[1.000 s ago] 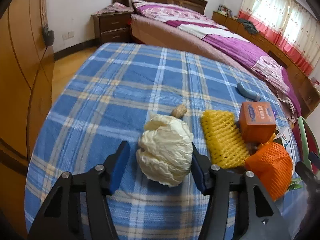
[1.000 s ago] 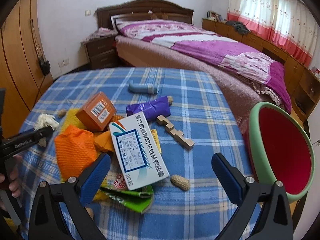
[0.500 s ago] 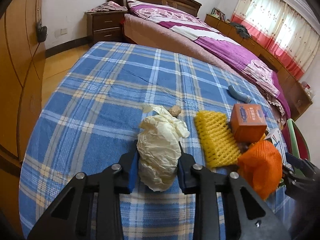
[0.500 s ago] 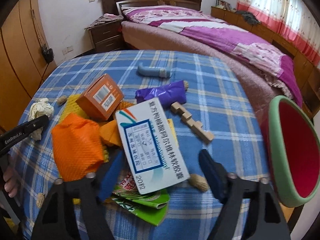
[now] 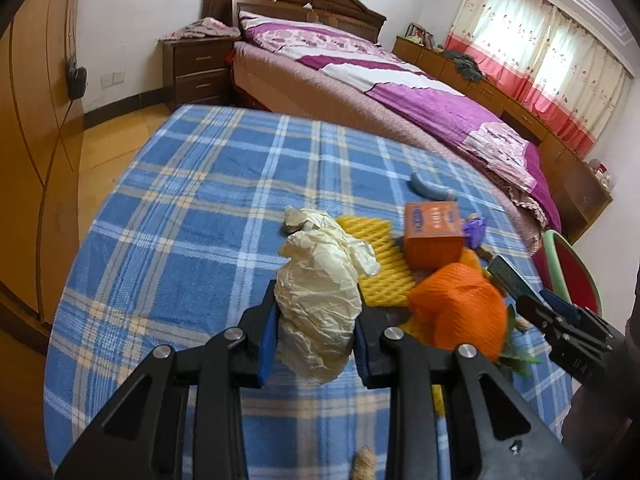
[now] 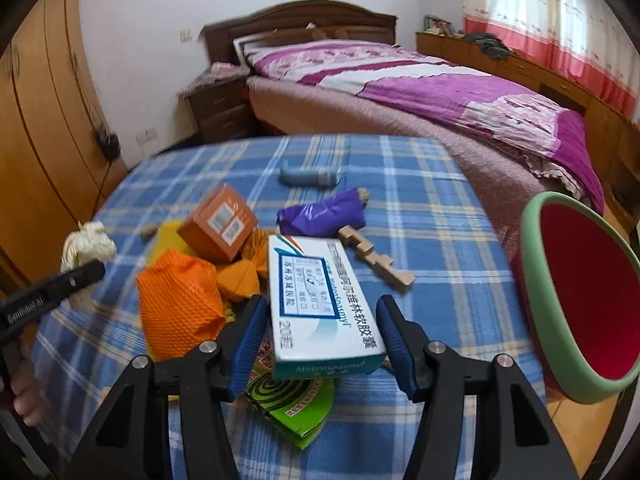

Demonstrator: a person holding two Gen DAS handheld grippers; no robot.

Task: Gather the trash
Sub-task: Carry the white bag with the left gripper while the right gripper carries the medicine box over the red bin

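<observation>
My left gripper point(image 5: 316, 334) is shut on a crumpled cream paper wad point(image 5: 320, 300) and holds it above the blue plaid tablecloth point(image 5: 200, 208). The wad also shows in the right wrist view point(image 6: 86, 246). My right gripper point(image 6: 320, 332) is shut on a white and teal medicine box point(image 6: 320, 304), lifted at the near end. The red bin with a green rim point(image 6: 580, 304) stands at the table's right edge; it shows in the left wrist view point(image 5: 568, 264) too.
On the cloth lie an orange foam net point(image 6: 176, 304), an orange carton point(image 6: 218, 228), yellow foam netting point(image 5: 376, 264), a purple wrapper point(image 6: 324, 216), a wooden block piece point(image 6: 372, 256), a green packet point(image 6: 292, 400) and a grey-blue tube point(image 6: 308, 176). A bed point(image 6: 420, 92) stands behind.
The left gripper has lifted the paper wad off the cloth and moved right. The right gripper has closed on the medicine box and raised its near end.
</observation>
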